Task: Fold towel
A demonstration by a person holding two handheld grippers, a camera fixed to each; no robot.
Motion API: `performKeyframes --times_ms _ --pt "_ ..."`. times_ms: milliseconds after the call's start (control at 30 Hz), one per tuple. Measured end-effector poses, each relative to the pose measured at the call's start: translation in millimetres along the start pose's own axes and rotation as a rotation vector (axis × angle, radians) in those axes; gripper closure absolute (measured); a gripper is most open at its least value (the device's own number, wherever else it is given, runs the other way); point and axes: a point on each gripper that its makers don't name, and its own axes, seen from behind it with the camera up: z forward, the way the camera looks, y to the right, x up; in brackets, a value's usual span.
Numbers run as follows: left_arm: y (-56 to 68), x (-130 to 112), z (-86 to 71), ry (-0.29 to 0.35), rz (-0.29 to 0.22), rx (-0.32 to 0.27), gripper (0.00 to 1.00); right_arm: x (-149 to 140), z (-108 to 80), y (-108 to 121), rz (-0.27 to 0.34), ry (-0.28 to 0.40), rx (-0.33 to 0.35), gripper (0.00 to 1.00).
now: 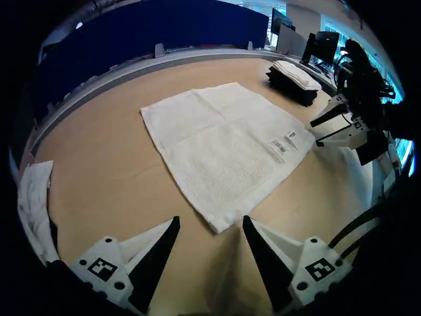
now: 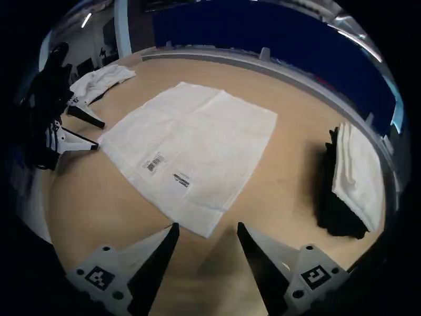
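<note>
Approaching the towel [image 1: 221,142] [image 2: 194,142] is the step in hand. It lies flat and fully spread on the table [image 1: 105,174], with no fold made.

**Gripper state**
- Left gripper [image 1: 210,218]: fingers spread, holding nothing. One towel corner lies just ahead of its tips.
- Right gripper [image 2: 208,224]: fingers spread, holding nothing, at the other corner of the same edge. That edge carries the label [image 1: 279,146].
- Whether either gripper touches the cloth cannot be told.

**Likely faults**
1. Missed pinch. The cloth lies flush on the table, so a finger may ride over the corner instead of under it and close on nothing.
2. Bunching. A finger pushed along the table may shove the corner inward and wrinkle the edge.
3. Skewed fold. If one gripper grips deeper or lifts sooner than the other, the edges will probably not line up.
4. Slip. A shallow grip on the hem may let go as the cloth's weight comes on.
5. Collision. A wide sweep on the right side could strike the stack [image 1: 294,79] near the table edge.
</note>
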Motion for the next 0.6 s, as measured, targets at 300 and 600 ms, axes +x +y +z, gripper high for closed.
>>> performKeyframes --times_ms 300,600 --pt "6.7 -6.5 3.2 -0.026 0.033 0.001 0.32 -4.3 2.8 -3.2 -0.006 -0.010 0.013 0.32" --pt "3.6 -3.7 2.5 -0.037 0.010 0.007 0.46 -4.1 4.6 -2.2 0.004 -0.017 0.007 0.44"
